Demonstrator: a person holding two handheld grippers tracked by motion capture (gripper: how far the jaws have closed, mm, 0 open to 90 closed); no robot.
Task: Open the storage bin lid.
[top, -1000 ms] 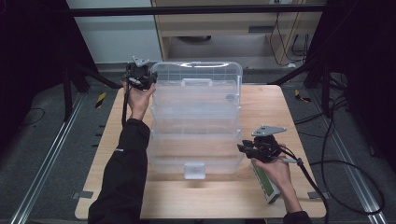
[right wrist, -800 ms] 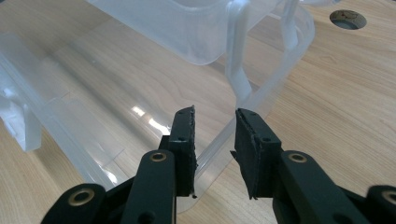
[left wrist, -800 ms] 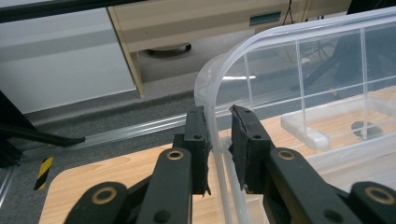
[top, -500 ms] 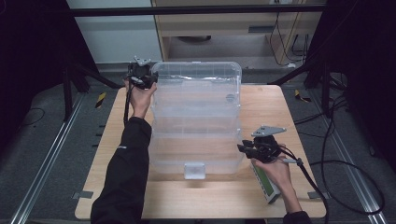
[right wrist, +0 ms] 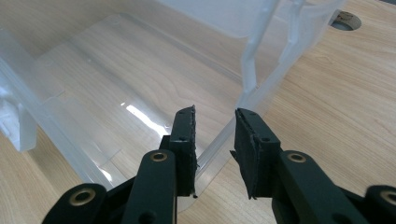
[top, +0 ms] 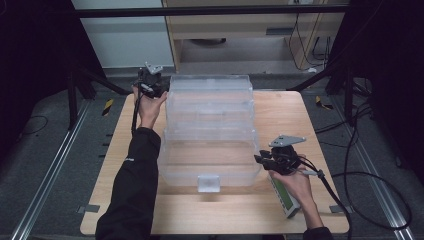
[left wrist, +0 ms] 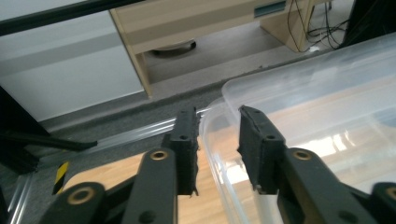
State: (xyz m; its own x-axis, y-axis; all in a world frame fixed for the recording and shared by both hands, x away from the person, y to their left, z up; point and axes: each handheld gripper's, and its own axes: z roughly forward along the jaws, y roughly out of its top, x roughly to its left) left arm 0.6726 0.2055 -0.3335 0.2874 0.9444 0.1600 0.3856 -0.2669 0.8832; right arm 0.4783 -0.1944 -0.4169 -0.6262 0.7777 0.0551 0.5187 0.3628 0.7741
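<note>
Wooden tabletop (top: 320, 125), pale grain, stood on a grey carpeted floor (top: 45, 150) with metal rails either side. A large clear plastic box (top: 210, 165) sat in the middle of the tabletop, long axis running away from the person, a clear lid (top: 210, 95) raised over its far half. A small frosted latch tab (top: 208, 183) hung at the near wall.

Left claw (top: 159, 91) was at the far left corner of the box. In the left gripper view the left claw (left wrist: 217, 149) had its jaws apart, straddling the corner rim of the clear plastic; a gap showed on both sides, pads not pressing. Its jaws had just been opening, with the rim between them.

Right claw (top: 260, 161) was at the near right corner of the box. In the right gripper view the right claw (right wrist: 214, 151) had its jaws parted astride the thin wall edge, the inner pad close to it; whether the pads pressed on it could not be told.

A green-and-white flat packet (top: 285, 197) lay on the tabletop under the right hand (top: 295, 182).
</note>
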